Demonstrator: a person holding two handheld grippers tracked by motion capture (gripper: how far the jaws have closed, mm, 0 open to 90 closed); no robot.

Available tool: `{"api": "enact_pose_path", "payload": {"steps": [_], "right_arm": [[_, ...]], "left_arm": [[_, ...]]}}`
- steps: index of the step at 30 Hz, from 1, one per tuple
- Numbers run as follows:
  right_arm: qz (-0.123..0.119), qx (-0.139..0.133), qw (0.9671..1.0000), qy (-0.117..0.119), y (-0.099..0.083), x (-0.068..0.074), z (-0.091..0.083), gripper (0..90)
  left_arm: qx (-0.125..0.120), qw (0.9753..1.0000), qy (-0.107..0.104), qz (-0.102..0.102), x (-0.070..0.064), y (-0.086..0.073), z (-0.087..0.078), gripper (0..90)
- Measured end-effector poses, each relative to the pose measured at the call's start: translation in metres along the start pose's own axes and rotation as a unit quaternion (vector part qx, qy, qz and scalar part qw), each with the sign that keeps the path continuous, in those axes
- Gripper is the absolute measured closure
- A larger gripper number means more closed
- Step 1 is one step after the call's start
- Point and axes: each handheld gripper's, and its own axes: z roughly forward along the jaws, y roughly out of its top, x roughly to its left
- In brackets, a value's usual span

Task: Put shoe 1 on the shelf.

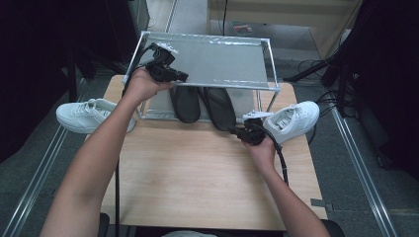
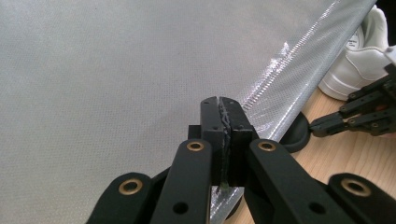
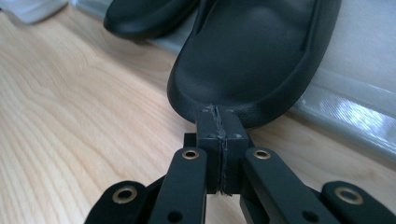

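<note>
A metal-framed shoe rack with a grey fabric top shelf [image 1: 217,59] stands at the back of the wooden table [image 1: 197,173]. Two black slippers [image 1: 186,103] [image 1: 221,106] lie on its lower shelf, heels toward me. My left gripper [image 1: 183,76] is shut, its tips over the front left edge of the top shelf [image 2: 116,70]. My right gripper [image 1: 234,130] is shut, its tips touching the heel of the right slipper [image 3: 261,51]. The other slipper [image 3: 144,16] lies beside it. In the left gripper view the right gripper [image 2: 322,125] meets that slipper's heel [image 2: 296,133].
One white sneaker [image 1: 86,114] sits off the table's left side, another [image 1: 292,120] at the right by the rack's leg, close behind my right hand. The near half of the table is bare wood. Floor rails run along both sides.
</note>
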Motion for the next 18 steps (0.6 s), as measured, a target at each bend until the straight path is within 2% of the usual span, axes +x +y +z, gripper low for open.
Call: {"api": "enact_pose_path", "payload": {"steps": [3,6,12,18], "right_arm": [[0.006,-0.008,0.9999,-0.004,0.003,-0.001,0.002,89.9],[0.004,-0.011,0.9997,-0.022,0.004,-0.003,-0.002,90.0],[0.007,0.005,0.9981,-0.061,0.003,-0.010,-0.005,89.9],[0.008,0.012,0.9980,-0.062,0.007,-0.007,0.008,89.9]], "left_arm": [[0.000,1.0000,0.000,0.000,0.000,0.000,0.000,89.8],[0.003,1.0000,0.000,0.003,0.000,0.000,0.000,89.9],[0.001,1.0000,0.000,0.002,0.000,0.000,0.000,89.8],[0.001,1.0000,-0.001,0.001,0.000,0.000,0.000,89.8]]}}
